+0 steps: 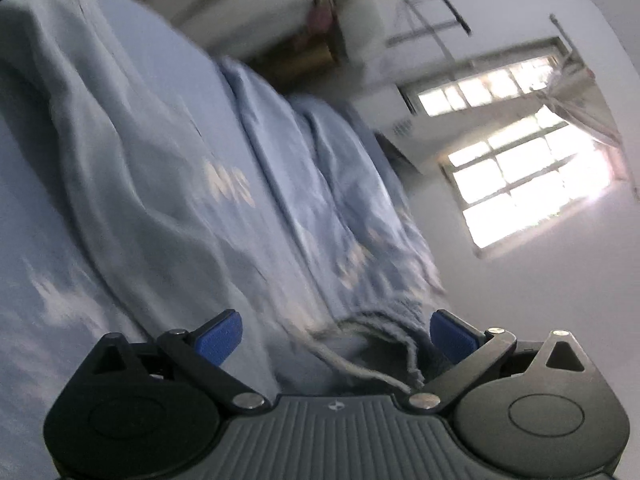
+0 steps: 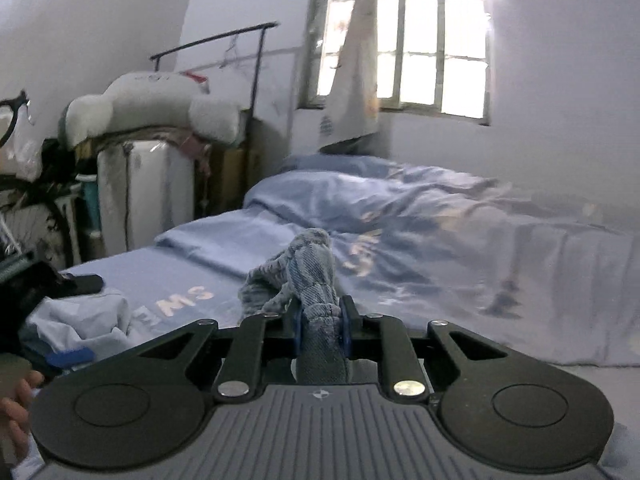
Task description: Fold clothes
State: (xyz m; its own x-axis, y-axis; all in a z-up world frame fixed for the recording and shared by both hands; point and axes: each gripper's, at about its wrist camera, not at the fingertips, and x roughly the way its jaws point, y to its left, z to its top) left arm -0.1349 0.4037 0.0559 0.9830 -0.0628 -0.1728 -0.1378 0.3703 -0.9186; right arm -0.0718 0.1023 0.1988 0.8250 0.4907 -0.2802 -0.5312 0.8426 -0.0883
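Right gripper [image 2: 322,330] fingers clamped on jeans [image 2: 316,276], bunch pointing far. Left gripper [image 1: 336,338] wide open, frayed hem [image 1: 384,344] lying between fingers, ungripped; I judge left nearer the hem.

Pale bare walls [image 2: 560,80]; a barred window [image 2: 416,40] blazing white with daylight, a light curtain [image 2: 356,72] bunched at its left; below it a bed under blue bedding [image 2: 440,240] with pale lettering, rumpled toward the wall; left of the bed a white appliance [image 2: 144,192] topped by a white plush toy [image 2: 152,96]; behind, a dark metal clothes rail [image 2: 216,40]; farther left, dim clutter.
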